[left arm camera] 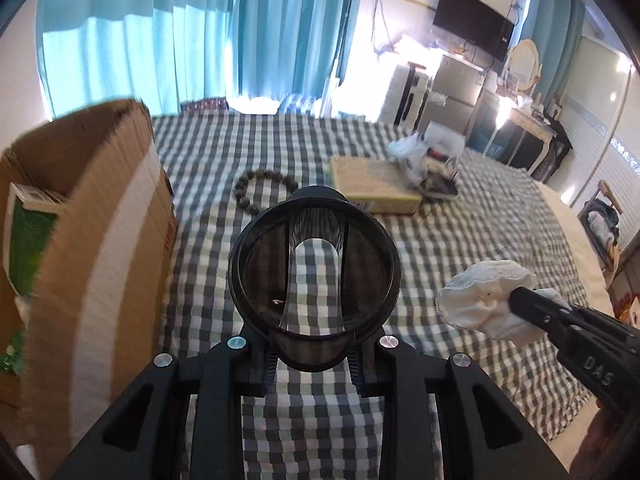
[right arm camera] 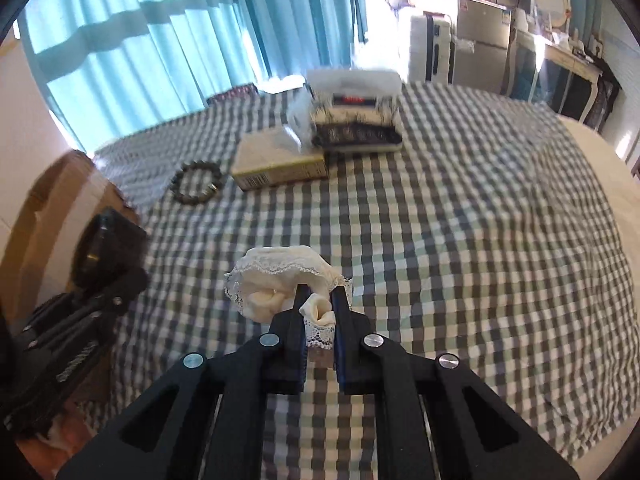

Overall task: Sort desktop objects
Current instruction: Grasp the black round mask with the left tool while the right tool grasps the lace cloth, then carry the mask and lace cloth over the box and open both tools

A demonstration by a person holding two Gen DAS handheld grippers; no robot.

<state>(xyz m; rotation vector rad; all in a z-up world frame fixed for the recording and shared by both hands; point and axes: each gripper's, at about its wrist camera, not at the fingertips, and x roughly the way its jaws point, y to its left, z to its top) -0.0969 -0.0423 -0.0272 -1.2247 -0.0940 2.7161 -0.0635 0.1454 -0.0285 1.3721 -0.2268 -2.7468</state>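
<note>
The right gripper (right arm camera: 319,304) is pinched on a small fold of a lacy white cloth (right arm camera: 276,280), most of which bunches ahead and to the left of its fingertips — a thin bite that could slip out on lifting. The left gripper (left arm camera: 314,364) clamps a round black strainer-like cup (left arm camera: 314,276) by its lower rim, and tilting could twist it loose. The cardboard box (left arm camera: 80,216) stands just left of that tool — swinging toward it risks clipping its wall.
</note>
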